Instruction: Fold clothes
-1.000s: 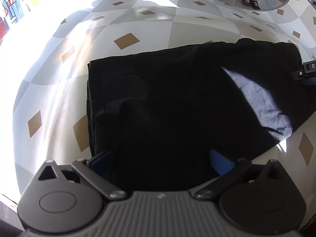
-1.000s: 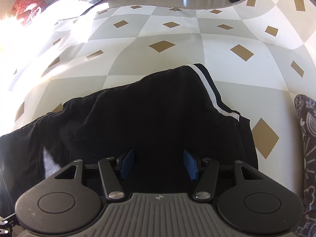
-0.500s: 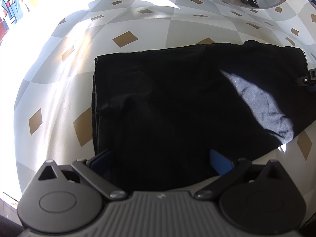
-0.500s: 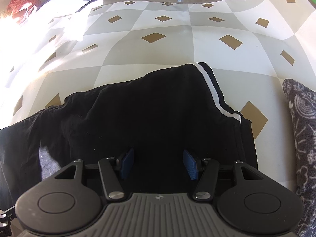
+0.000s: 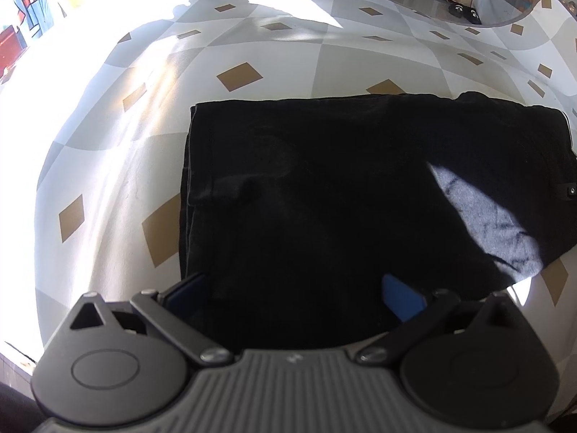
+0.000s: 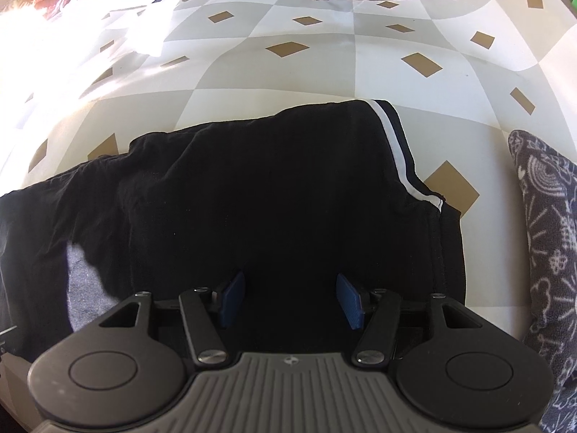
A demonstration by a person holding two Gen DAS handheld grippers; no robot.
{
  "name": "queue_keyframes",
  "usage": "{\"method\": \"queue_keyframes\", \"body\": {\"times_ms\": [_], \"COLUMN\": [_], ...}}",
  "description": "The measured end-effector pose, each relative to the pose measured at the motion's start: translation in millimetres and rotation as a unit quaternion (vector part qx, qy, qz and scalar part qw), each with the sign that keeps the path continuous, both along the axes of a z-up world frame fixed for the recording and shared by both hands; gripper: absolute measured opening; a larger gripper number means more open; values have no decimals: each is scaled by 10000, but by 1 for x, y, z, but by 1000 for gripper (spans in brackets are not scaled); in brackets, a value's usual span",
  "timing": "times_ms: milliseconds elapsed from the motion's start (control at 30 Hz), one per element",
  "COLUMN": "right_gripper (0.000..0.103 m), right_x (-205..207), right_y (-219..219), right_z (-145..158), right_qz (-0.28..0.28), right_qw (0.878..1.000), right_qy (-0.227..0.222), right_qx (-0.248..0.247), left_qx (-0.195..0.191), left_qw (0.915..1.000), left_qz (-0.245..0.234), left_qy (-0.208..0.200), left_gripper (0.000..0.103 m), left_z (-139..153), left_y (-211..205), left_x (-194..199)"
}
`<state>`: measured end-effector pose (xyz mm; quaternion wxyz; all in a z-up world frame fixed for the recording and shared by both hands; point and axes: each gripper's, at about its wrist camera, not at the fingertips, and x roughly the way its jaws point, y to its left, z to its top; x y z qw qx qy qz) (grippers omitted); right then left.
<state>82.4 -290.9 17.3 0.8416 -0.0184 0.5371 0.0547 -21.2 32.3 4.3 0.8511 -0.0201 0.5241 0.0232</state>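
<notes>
Left tool point(image 5: 294, 294): blue pads spread wide, nothing pinched. It points steeply down over the near edge of the black garment point(image 5: 360, 198). Left pad point(image 5: 187, 290) sits just at the garment's near left corner; right pad point(image 5: 402, 301) is over the cloth, which fills the whole gap between them. Whether either pad touches the cloth cannot be told.

Garment, from this tool: lies flat on the table point(image 5: 108, 187), covered in a grey-and-white checked cloth with tan diamonds. Its left edge runs straight away from the left pad and shows stacked layers. Far edge is straight and square to it. Right of the right pad, a sunlit patch point(image 5: 483, 216) shows grey on the cloth. Bare table left of and beyond the garment, with strong glare to the far left.

Right tool point(image 6: 290, 299): pads set apart at a medium gap, nothing pinched. Both pads are over black cloth, contact not discernible. Points steeply down.

Garment point(image 6: 270, 198), from this tool: spreads ahead and out to the left past the frame edge, rumpled along its far edge. Ahead and right of the right pad, a white stripe point(image 6: 396, 158) runs along a hem. Right of the tool, apart from the garment, lies a dark patterned fabric point(image 6: 548, 234) with white motifs, on the table point(image 6: 324, 68).
</notes>
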Motion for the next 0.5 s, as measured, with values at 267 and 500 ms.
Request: {"method": "queue_keyframes", "body": {"times_ms": [267, 500], "right_gripper": [55, 55], "right_x": [2, 15], "right_y": [-18, -10], "right_z": [16, 17], "right_qz": [-409, -329], "right_qw": [9971, 9946], "right_qy": [-521, -630], "right_qx": [377, 751], "left_qx": [-143, -27], "left_qw": [9983, 9971], "left_qz": [526, 734], "left_qy": [-200, -207], "left_gripper": [103, 103], "left_z": [4, -4], "left_y": [12, 16], "left_x": [12, 26]}}
